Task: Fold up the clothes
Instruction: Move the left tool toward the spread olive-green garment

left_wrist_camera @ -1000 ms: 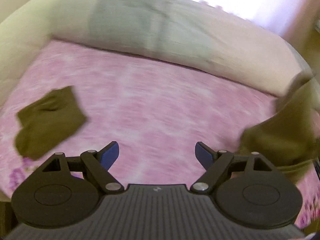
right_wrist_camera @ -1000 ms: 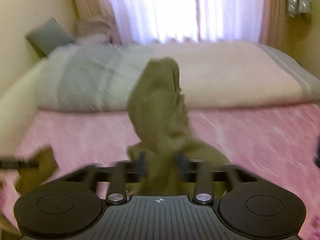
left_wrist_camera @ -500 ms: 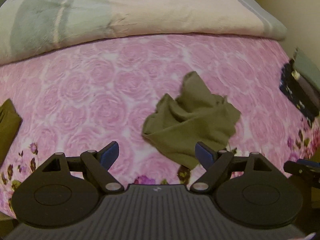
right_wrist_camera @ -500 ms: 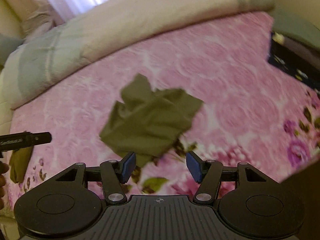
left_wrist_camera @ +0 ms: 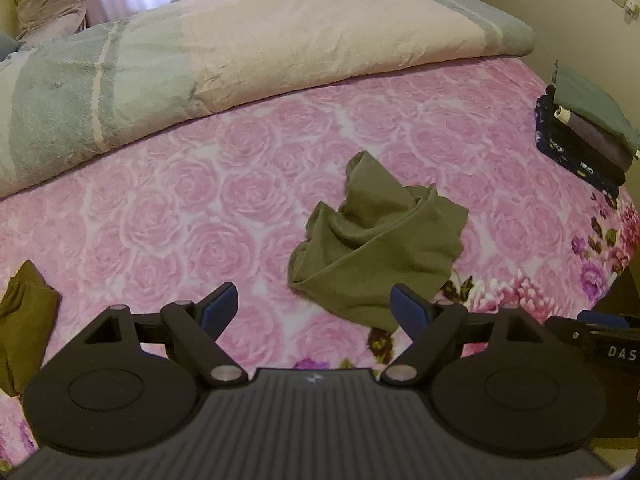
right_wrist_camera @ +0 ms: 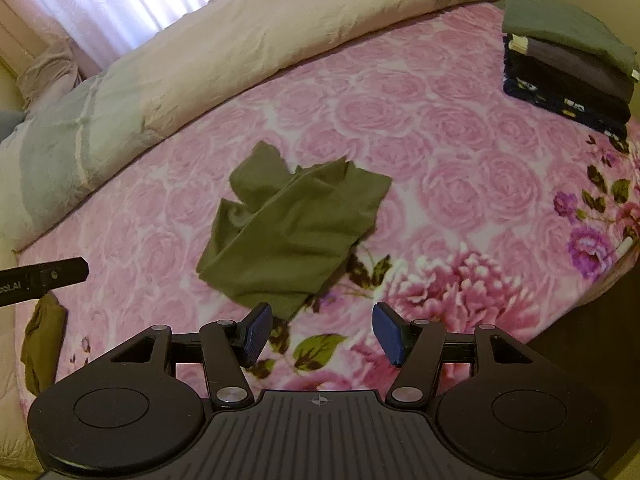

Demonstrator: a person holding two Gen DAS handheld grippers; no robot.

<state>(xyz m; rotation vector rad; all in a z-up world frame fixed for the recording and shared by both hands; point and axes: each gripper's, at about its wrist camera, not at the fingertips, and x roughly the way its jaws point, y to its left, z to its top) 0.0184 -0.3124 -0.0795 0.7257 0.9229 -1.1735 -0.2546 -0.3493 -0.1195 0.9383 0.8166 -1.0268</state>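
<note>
A crumpled olive-green garment [left_wrist_camera: 380,240] [right_wrist_camera: 292,228] lies loose on the pink rose-patterned bedspread [left_wrist_camera: 200,220] [right_wrist_camera: 460,168]. My left gripper [left_wrist_camera: 314,306] is open above the near edge of the bed, the garment's near corner just beyond its right fingertip. My right gripper [right_wrist_camera: 322,334] is open too, empty, with the garment's near edge just past its left fingertip. A second olive garment [left_wrist_camera: 24,320] [right_wrist_camera: 42,340] lies at the bed's left edge. The tip of the left gripper shows as a black bar [right_wrist_camera: 44,276] in the right wrist view.
A rolled beige and grey-green blanket [left_wrist_camera: 240,48] [right_wrist_camera: 200,64] runs along the far side of the bed. A stack of folded dark and grey clothes [left_wrist_camera: 584,136] [right_wrist_camera: 568,64] sits at the right edge. Curtains [right_wrist_camera: 120,8] hang behind.
A second ago my right gripper was shut on the olive garment, holding it up. It has let go, the garment has dropped onto the bedspread, and both grippers have swung toward it.
</note>
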